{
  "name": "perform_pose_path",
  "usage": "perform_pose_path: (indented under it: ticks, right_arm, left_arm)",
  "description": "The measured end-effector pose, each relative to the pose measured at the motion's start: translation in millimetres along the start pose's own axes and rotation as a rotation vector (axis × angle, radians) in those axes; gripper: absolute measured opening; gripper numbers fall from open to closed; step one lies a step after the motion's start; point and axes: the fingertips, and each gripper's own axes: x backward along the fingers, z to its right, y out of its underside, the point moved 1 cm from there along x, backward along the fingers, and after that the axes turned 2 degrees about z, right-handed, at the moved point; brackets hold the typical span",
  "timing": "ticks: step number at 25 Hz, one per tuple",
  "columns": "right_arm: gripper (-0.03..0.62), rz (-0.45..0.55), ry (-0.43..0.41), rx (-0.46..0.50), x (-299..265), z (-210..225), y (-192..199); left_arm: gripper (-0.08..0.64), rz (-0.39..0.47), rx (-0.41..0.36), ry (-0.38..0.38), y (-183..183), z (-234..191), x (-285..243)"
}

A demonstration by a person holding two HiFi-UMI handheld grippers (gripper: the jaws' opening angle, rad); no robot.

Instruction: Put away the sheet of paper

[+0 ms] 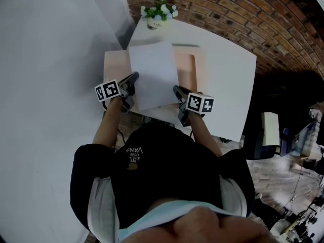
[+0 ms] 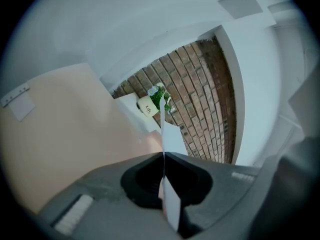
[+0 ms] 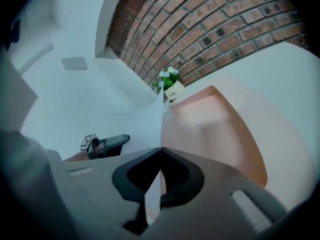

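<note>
Item: sheet of paper (image 1: 154, 72), held above beige tray (image 1: 188, 70), not yet stowed. L gripper (image 1: 135, 77) & R gripper (image 1: 176, 89): both clamped on sheet's near corners. Remaining: prob. lower into tray, release.

Indoor work space, office or studio sort; hard to narrow further. Red brick wall (image 1: 228, 9) behind 1 white table (image 1: 228, 70). Small pot of flowers (image 1: 158, 11) at the table's far edge. Plain white wall (image 1: 50, 59) at left. At right, wooden floor (image 1: 273, 168) with loose cables (image 1: 298, 186) and cluttered gear.
</note>
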Motion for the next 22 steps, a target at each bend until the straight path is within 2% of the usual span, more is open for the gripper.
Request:
perform_pose_path:
  ticks: [12,19,22]
  right_arm:
    - [0.002,0.008,0.073,-0.009,-5.8,2.2,-4.0]
    - [0.075,0.031,0.120,-0.003,-5.5,6.5,-11.6]
    - [0.078,0.042,0.131,-0.004,-3.3,9.4,-15.2]
  left_arm:
    - [0.000,-0.060,0.008,0.015,-3.4,-10.8,-12.2]
    - [0.000,-0.088,0.026,0.003,0.5,-20.8,-18.3]
    - [0.000,-0.095,0.031,-0.008,2.1,-25.7,-19.9]
